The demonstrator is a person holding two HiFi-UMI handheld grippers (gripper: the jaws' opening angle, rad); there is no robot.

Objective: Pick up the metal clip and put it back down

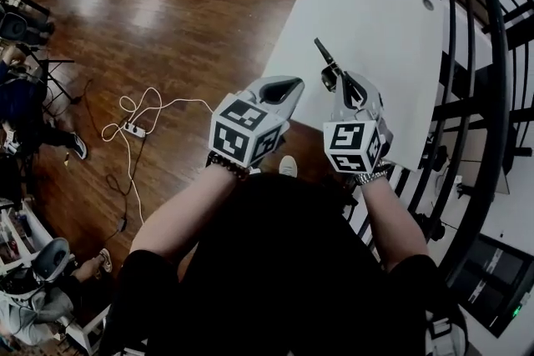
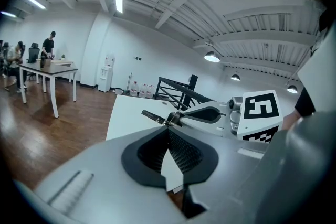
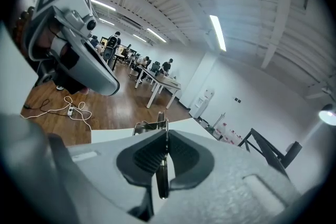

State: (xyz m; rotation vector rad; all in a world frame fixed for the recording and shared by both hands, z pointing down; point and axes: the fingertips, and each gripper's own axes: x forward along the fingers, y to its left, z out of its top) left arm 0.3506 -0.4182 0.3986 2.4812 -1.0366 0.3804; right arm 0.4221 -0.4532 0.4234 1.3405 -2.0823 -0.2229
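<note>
White tbl (image 1: 367, 21) on wood floor (image 1: 167, 37), small round gray spot (image 1: 428, 3) nr far corner

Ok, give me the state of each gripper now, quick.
Left gripper: closed, nothing between its jaws.
Right gripper: closed on the metal clip.
</note>
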